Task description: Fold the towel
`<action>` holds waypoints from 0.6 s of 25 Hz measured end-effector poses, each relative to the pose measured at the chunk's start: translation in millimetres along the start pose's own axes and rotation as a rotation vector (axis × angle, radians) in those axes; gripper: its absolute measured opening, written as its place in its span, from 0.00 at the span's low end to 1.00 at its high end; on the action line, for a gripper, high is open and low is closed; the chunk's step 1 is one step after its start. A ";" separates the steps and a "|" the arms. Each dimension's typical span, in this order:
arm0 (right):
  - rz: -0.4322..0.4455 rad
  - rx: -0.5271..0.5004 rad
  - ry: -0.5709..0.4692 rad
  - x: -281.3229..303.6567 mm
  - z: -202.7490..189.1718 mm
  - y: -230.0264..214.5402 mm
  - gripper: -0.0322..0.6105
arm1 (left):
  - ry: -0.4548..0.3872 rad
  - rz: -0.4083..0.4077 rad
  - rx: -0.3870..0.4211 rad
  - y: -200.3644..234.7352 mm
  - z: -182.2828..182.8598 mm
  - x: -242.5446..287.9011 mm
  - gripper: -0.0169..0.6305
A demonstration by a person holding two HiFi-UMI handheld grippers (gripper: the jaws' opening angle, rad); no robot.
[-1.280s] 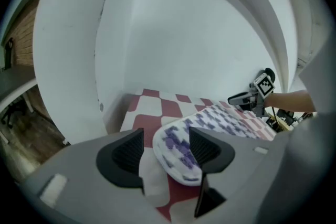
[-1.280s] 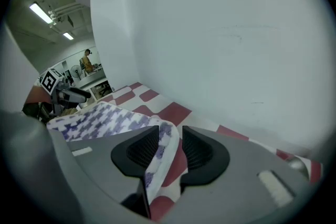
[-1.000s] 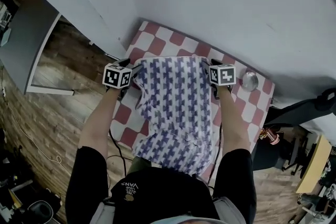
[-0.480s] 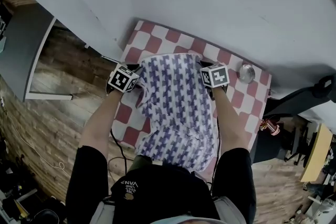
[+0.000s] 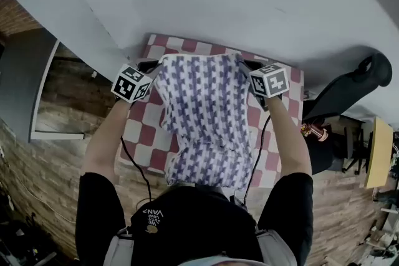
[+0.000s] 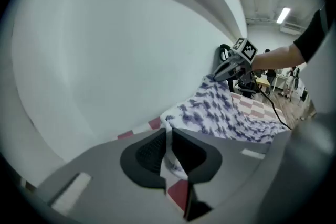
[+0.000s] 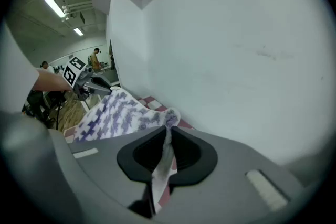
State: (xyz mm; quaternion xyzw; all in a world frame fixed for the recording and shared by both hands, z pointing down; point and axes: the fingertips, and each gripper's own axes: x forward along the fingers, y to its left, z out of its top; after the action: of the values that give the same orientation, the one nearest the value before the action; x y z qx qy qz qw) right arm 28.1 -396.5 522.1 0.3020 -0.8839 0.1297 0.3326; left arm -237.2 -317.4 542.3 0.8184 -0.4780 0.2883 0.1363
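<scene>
A white towel with a purple houndstooth pattern (image 5: 202,115) hangs stretched between my two grippers above the red-and-white checked table (image 5: 138,134). Its near end trails down toward the person's lap. My left gripper (image 5: 151,65) is shut on the towel's far left corner, and its jaws have just been closing on the cloth (image 6: 169,136). My right gripper (image 5: 248,65) pinches the far right corner, which shows between its pads (image 7: 167,139); those jaws have also just been closing. Each gripper view shows the towel (image 6: 220,110) (image 7: 113,113) running across to the other gripper (image 6: 231,68) (image 7: 90,86).
A white wall (image 5: 237,3) rises directly behind the table. A black chair-like shape (image 5: 349,87) and a small copper object (image 5: 312,131) stand to the right. Wooden floor (image 5: 68,90) lies on the left, and cables hang from both grippers.
Both grippers closed on the towel's far corners and rose, lifting that edge off the table. The towel now hangs between them instead of lying flat.
</scene>
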 end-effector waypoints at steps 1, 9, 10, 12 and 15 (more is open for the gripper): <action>-0.015 0.008 -0.023 -15.8 10.1 -6.1 0.10 | -0.030 0.003 0.026 0.6 18.1 -5.9 0.08; -0.219 -0.029 -0.162 -116.2 77.5 -78.9 0.10 | -0.202 0.023 0.205 -11.9 158.5 -7.2 0.09; -0.239 -0.025 -0.168 -123.6 82.0 -87.4 0.10 | -0.212 0.029 0.219 -14.2 170.7 -4.7 0.09; -0.281 -0.028 -0.180 -137.4 92.9 -104.4 0.10 | -0.232 0.048 0.238 -13.9 196.3 1.1 0.09; -0.350 -0.031 -0.235 -161.1 117.2 -129.1 0.10 | -0.282 0.095 0.263 -8.0 243.8 2.7 0.09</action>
State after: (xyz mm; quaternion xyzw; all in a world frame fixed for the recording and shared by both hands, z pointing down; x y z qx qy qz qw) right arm 144.5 -476.0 331.0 0.4586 -0.8526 0.0204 0.2495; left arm -146.0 -436.9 350.2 0.8380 -0.4887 0.2368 -0.0537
